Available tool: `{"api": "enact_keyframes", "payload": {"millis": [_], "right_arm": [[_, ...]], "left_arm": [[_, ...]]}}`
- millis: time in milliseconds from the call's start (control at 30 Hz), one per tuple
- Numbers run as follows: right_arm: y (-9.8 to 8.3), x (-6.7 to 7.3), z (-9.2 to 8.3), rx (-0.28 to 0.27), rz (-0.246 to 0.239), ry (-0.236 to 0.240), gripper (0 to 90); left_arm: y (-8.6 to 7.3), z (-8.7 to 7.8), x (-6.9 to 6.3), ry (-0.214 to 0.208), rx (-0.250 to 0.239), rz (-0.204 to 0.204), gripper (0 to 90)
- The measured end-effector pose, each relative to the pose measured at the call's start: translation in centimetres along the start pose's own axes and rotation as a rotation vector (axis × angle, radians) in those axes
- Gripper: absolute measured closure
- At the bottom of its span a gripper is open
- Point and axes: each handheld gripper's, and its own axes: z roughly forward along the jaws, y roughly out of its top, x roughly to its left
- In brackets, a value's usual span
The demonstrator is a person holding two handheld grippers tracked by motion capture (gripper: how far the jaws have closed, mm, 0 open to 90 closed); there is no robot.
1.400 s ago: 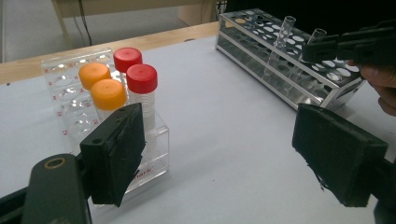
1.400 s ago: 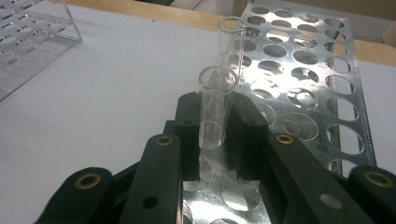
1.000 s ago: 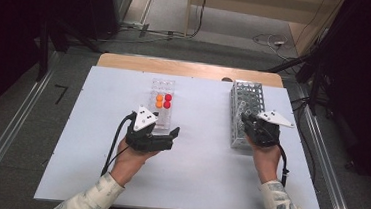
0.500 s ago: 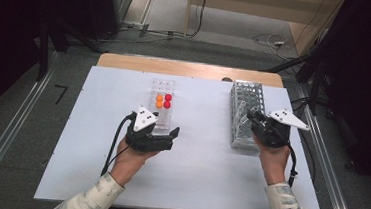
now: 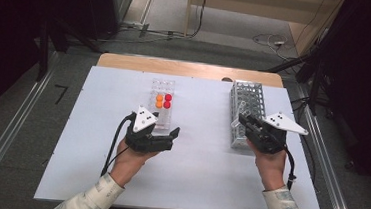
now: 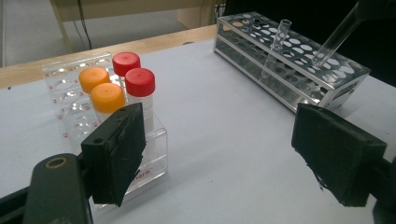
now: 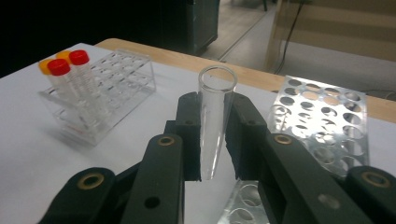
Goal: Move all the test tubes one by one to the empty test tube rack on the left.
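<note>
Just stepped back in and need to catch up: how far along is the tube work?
Done: four capped tubes stand in the clear rack.
In hand: the right gripper has its jaws shut on an open clear tube over the metal rack.
Left: one more clear tube stands in that rack; the left gripper is open, holding nothing.

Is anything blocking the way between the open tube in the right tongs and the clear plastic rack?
Nothing visible does. The right tongs hold the open tube over the metal rack; bare table lies between it and the clear rack.
</note>
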Motion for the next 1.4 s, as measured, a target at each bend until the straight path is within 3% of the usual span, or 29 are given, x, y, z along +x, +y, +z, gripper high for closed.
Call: {"api": "enact_keyframes", "payload": {"millis": [467,667,1067,1300,1400], "right_arm": [[-1.1,2.7,1.6,0.061,-0.026,0.097,73.8],[-1.7,4.4,2.3,0.08,-0.06,0.151,73.8],[-2.3,6.9,3.5,0.117,-0.101,0.207,73.8],[-2.6,8.9,4.3,0.136,-0.129,0.25,73.8],[-2.6,9.4,4.5,0.138,-0.137,0.261,73.8]], "left_arm": [[0.1,-0.2,-0.4,-0.024,0.001,0.005,19.0],[0.3,-0.3,-0.6,-0.038,-0.002,0.006,18.6],[0.6,-0.4,-1.6,-0.073,-0.003,0.021,16.2],[0.8,-0.5,-2.2,-0.104,-0.013,0.015,19.8],[0.8,-0.4,-2.5,-0.117,-0.011,0.03,22.6]]}}
